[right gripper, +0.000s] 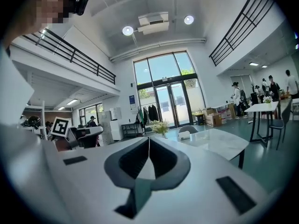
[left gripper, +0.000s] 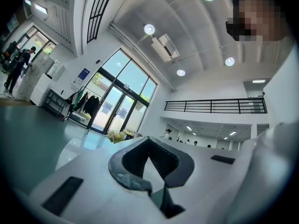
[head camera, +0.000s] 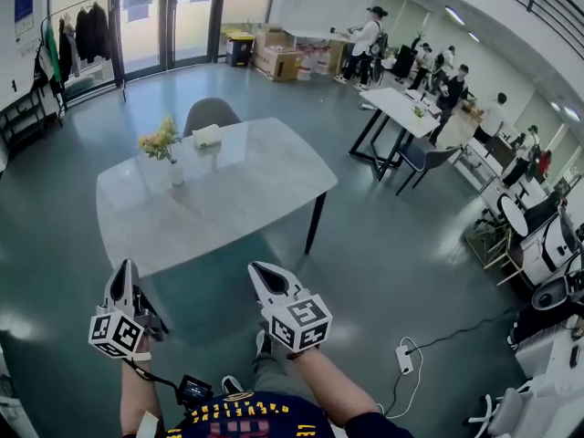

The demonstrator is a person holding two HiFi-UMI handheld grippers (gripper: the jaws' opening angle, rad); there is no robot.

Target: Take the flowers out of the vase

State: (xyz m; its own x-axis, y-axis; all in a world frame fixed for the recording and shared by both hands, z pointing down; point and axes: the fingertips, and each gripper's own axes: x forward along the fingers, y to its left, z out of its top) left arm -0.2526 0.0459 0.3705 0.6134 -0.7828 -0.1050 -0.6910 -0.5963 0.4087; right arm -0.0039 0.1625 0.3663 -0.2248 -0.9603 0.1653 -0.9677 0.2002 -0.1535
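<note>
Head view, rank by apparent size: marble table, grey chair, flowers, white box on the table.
1. marble table
2. grey chair, partly hidden behind the table
3. flowers and white box: look about alike, so not ranked

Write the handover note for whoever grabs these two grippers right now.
Grippers: left gripper shut, empty; right gripper shut, empty; both held short of the table.
Things: flowers in the vase, on the table's far left part.
Done: nothing.
Left: close in, open a gripper, lift the flowers out.
</note>
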